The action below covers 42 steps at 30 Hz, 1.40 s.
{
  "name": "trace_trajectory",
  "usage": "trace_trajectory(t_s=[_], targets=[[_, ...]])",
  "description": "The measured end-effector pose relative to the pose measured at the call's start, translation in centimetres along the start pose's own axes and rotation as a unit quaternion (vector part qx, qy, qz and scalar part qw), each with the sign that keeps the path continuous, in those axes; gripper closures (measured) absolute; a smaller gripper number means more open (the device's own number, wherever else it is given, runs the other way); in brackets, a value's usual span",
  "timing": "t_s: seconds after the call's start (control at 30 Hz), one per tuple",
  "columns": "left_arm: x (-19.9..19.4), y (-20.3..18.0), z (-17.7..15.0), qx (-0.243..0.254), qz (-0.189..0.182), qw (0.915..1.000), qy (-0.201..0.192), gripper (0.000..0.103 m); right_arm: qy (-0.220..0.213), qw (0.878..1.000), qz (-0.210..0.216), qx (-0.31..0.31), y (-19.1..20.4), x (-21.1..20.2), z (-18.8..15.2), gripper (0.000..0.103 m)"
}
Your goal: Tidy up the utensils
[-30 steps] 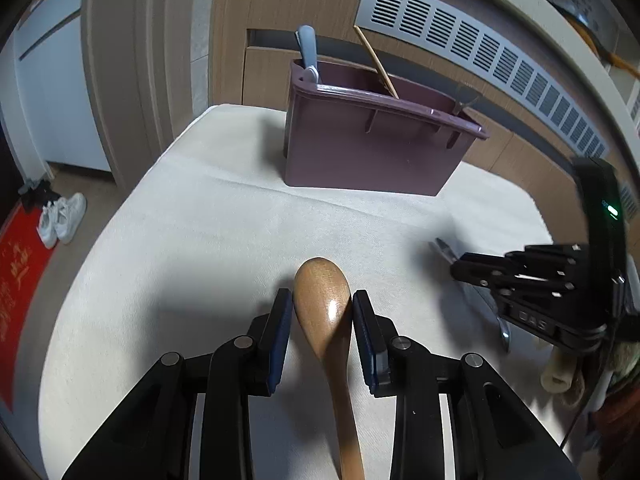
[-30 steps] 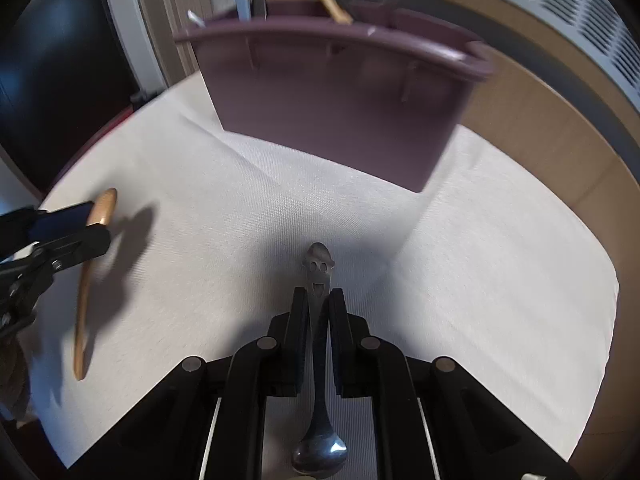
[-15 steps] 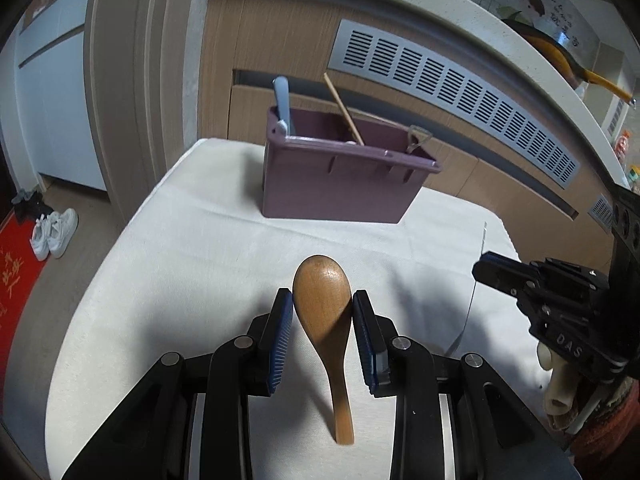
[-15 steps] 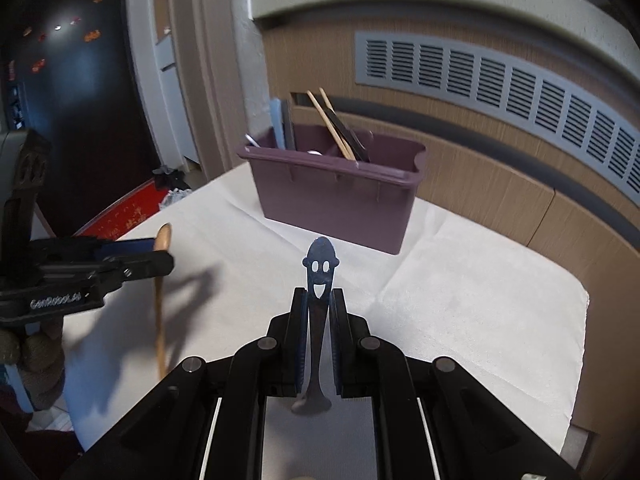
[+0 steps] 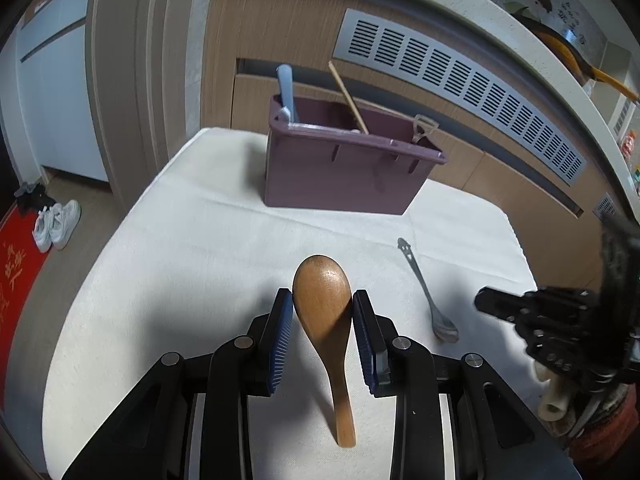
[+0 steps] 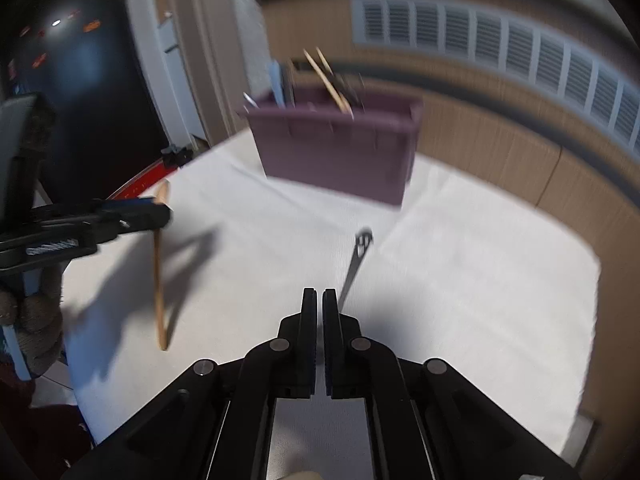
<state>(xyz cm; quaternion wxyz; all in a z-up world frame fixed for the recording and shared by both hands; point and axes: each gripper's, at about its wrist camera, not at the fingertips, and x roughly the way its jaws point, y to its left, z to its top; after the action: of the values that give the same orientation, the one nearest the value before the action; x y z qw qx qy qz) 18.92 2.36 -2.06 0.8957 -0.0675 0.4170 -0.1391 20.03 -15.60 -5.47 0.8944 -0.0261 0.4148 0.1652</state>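
On the white cloth-covered table [image 5: 192, 264], at 12 o'clock in both views, stands the maroon plastic caddy [image 5: 344, 176]: boxy, ribbed rim, w/ a pale blue handle, a wooden stick and a metal handle poking up.

Left gripper [image 5: 322, 312] is clamped on the wooden spoon [image 5: 326, 320] by its smooth, glossy oval bowl; blue ribbed pads [image 5: 280, 332] press both sides, handle hanging toward 6 o'clock, clear of the cloth. From the right wrist view the same spoon [image 6: 160, 264] shows edge-on at 9 o'clock, held by a gloved hand [image 6: 36, 320].

Metal spoon [image 5: 426, 288], thin stamped steel w/ a smiley-face cutout at the handle end, is out of the grip at approx 3 o'clock from the wooden bowl, handle end toward the caddy; can't tell if it's resting or mid-fall, right view is blurred. Half a sec ago it was pinched between the right fingers; now it's just beyond them at 1 o'clock [image 6: 358, 264].

Right gripper [image 6: 319, 300] has its jaws closing, nearly together, nothing between them.
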Motion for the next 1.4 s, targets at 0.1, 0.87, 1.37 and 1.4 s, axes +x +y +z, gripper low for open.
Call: trace_trajectory(t_s=[0.1, 0.87, 1.37, 1.4], targets=[[0.7, 0.3, -0.3, -0.005, -0.001, 0.9999, 0.012, 0.071, 0.033, 0.999, 0.002, 0.037, -1.0, 2.2, -0.7, 0.099], [2.4, 1.8, -1.7, -0.038, -0.004, 0.9986, 0.037, 0.071, 0.015, 0.994, -0.06, 0.095, 1.9, 4.7, -2.9, 0.069], [-0.6, 1.4, -0.4, -0.029, 0.003, 0.9995, -0.007, 0.071, -0.146, 0.983, -0.106, -0.018, 3.3, -4.5, 3.3, 0.078], [-0.6, 1.4, -0.4, -0.028, 0.001, 0.9996, -0.008, 0.071, -0.153, 0.983, -0.102, -0.021, 3.4, -5.0, 3.6, 0.078]])
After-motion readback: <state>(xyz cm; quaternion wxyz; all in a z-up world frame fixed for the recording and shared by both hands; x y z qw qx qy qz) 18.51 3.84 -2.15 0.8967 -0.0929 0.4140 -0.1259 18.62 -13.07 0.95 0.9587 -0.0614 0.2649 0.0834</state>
